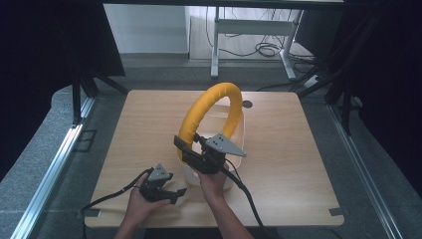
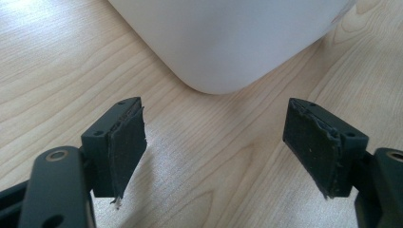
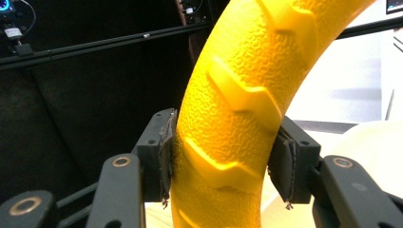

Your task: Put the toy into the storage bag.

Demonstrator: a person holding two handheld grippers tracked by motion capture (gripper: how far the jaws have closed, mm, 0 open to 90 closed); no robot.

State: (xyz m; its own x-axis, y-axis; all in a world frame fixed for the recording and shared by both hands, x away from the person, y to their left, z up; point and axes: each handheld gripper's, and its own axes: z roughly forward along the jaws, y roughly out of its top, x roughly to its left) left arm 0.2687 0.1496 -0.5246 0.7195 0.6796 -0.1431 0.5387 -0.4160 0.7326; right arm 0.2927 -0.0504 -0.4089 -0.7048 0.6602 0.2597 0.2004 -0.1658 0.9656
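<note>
Yellow ring [image 1: 209,112] stands upright over the white tub [image 1: 238,130], clamped in the right gripper [image 3: 227,161] jaws for placement, while the left gripper [image 2: 216,154] rests wide open, empty, on the surface [image 1: 149,129].

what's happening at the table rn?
A person works two handheld grippers at a wooden table. The right gripper has its jaws clamped on a yellow ring with raised tread ribs, holding it upright over a white bin. The left gripper rests low near the table's front edge, jaws wide open with nothing between them, pointed at a corner of the bin. Whether the ring's far end rests in the bin is hard to tell.
</note>
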